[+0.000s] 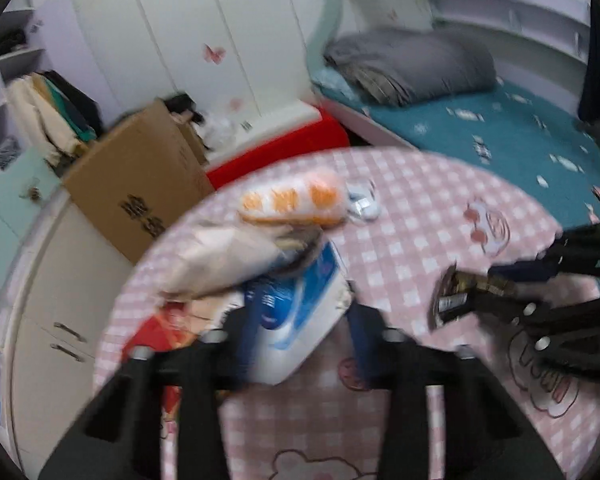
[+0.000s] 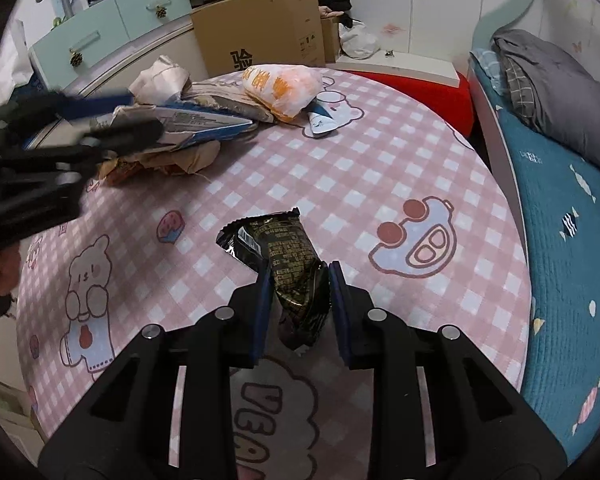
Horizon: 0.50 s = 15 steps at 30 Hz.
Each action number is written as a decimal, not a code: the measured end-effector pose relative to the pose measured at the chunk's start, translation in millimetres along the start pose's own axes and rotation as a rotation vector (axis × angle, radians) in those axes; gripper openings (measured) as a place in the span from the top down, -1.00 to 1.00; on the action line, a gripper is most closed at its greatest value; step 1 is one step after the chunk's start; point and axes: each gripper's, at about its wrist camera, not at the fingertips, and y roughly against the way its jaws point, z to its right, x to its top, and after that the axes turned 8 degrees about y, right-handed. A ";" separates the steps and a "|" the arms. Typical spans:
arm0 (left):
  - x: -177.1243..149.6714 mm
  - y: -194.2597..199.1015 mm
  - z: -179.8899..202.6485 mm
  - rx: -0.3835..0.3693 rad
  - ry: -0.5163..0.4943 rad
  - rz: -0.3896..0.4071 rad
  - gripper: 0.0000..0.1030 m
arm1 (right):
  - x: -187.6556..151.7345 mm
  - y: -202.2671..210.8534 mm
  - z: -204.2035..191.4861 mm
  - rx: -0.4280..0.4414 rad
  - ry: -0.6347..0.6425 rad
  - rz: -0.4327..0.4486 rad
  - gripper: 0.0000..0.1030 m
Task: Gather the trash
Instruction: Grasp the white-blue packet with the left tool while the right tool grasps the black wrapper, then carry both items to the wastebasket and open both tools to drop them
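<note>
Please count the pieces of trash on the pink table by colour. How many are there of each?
Black and gold wrapper: 1
Orange and white bag: 1
Blue and white packets: 2
Beige crumpled paper: 2
Total: 6; the pile may hide more.

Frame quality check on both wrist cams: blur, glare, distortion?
Left wrist view: heavy motion blur; the blue-and-white package between the left tool's fingers and the cardboard box print are smeared. Right wrist view: mostly sharp; print on the black wrapper in the right tool is resolved, only the other tool at left blurs. Both: strong fisheye bending and dark corners; no harsh glare.
</note>
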 end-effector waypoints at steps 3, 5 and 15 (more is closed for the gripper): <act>-8.2 -6.1 -5.6 -0.075 0.069 -0.005 0.74 | -1.0 7.7 -2.3 0.000 -0.010 0.009 0.48; -14.0 6.0 -17.8 -0.163 0.162 0.020 0.80 | -1.6 16.1 -3.4 0.006 -0.020 0.026 0.48; -82.0 106.0 -59.5 -0.262 0.476 0.166 0.91 | 0.8 67.2 -45.4 0.079 -0.033 0.109 0.48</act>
